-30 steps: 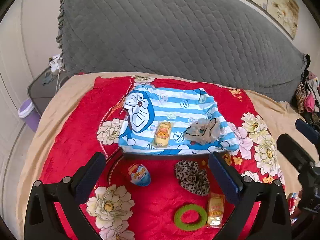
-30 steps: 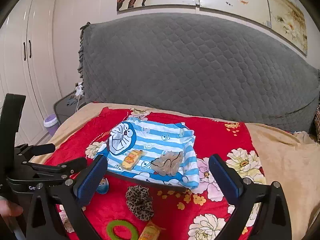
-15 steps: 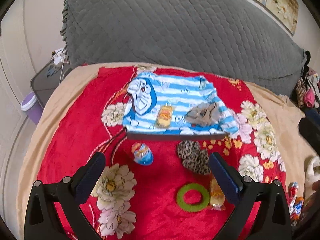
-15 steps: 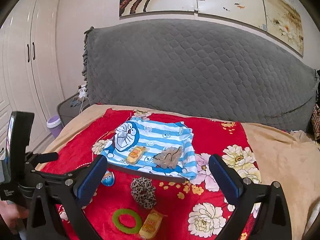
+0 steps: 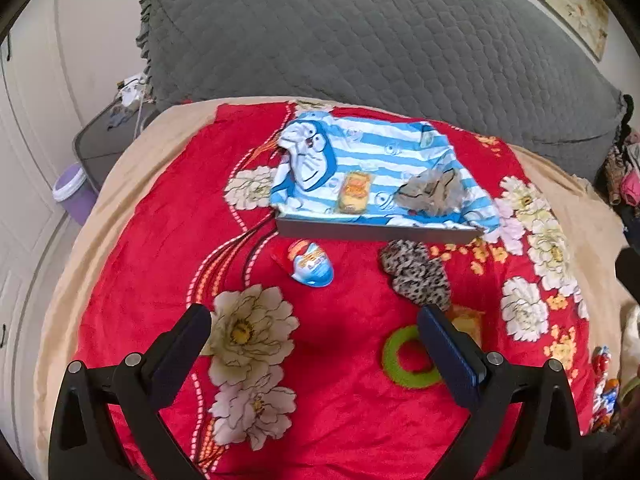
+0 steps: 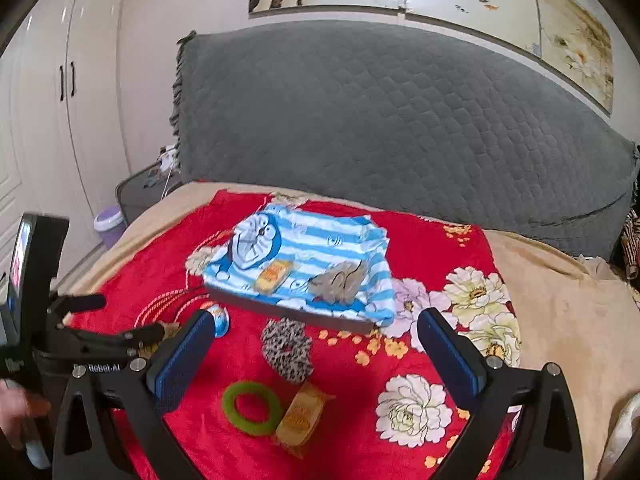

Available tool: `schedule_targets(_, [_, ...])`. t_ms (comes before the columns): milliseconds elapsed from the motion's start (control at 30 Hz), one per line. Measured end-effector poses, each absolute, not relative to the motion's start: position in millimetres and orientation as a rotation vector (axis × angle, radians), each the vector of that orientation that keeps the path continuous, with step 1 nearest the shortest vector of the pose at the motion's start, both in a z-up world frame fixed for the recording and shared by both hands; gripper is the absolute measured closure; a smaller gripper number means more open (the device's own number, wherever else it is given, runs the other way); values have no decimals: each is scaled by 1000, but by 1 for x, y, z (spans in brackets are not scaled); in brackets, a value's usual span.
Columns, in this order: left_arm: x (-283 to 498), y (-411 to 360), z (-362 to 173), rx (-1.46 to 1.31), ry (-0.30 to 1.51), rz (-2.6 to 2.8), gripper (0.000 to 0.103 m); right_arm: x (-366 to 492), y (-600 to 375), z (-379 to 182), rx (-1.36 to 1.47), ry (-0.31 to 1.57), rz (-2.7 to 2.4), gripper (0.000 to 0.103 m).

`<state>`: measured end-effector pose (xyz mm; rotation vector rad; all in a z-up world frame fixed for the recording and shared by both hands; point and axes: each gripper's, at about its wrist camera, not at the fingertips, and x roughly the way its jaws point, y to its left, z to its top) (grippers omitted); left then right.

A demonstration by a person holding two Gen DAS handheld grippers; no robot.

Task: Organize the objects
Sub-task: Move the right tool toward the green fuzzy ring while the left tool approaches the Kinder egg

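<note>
On the red flowered blanket (image 5: 160,248) lie a blue and red egg-shaped toy (image 5: 311,267), a leopard scrunchie (image 5: 416,276), a green ring (image 5: 404,360) and a yellow snack packet (image 6: 300,416). Behind them a tray (image 5: 376,232) lined with blue striped Doraemon cloth holds another yellow packet (image 5: 353,192) and a grey-brown scrunchie (image 5: 432,190). My left gripper (image 5: 314,344) is open and empty above the blanket, short of the egg toy. My right gripper (image 6: 314,344) is open and empty, above the ring (image 6: 252,402) and scrunchie (image 6: 286,350). The left gripper shows at the left of the right wrist view (image 6: 120,336).
A grey quilted headboard (image 6: 380,128) rises behind the bed. A grey bedside stand (image 5: 104,140) and a purple bin (image 5: 72,192) sit at the left, with white wardrobe doors (image 6: 48,100) beyond. Clothes are piled at the right edge (image 5: 624,176).
Both grippers have drawn back and risen, so the tray and loose objects sit farther away. The objects have not moved. Both grippers stay open.
</note>
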<state>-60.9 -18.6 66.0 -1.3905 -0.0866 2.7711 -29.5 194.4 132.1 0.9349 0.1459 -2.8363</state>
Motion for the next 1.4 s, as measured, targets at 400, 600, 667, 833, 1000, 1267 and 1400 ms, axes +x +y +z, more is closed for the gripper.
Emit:
schedule_targets(400, [-56,-36,59,-1428,-133,2775,0,-11,162,100,1016,263,-2747,1])
schedule_targets(600, [-55,-41,53,-1444,-144,2771,0,-5,155,89,1035,307,-2724,1])
schedule_targets(667, [-55,-42,50,-1449,-149,2771,0,-3,153,86,1043,305,-2714,1])
schedule_targets(833, [-57,-43,42,-1460,-155,2765,0,-1,146,76,1054,333,-2690,1])
schedule_targets(1000, [-60,-45,36,-1471,-176,2751,0,0,138,66,1053,350,-2665,1])
schedule_targets(1267, [-67,-50,24,-1489,-195,2743,0,1,128,45,1116,366,-2620,1])
schedule_targets(1400, [-74,-52,17,-1501,-210,2738,0,-3,125,32,1146,369,-2582,1])
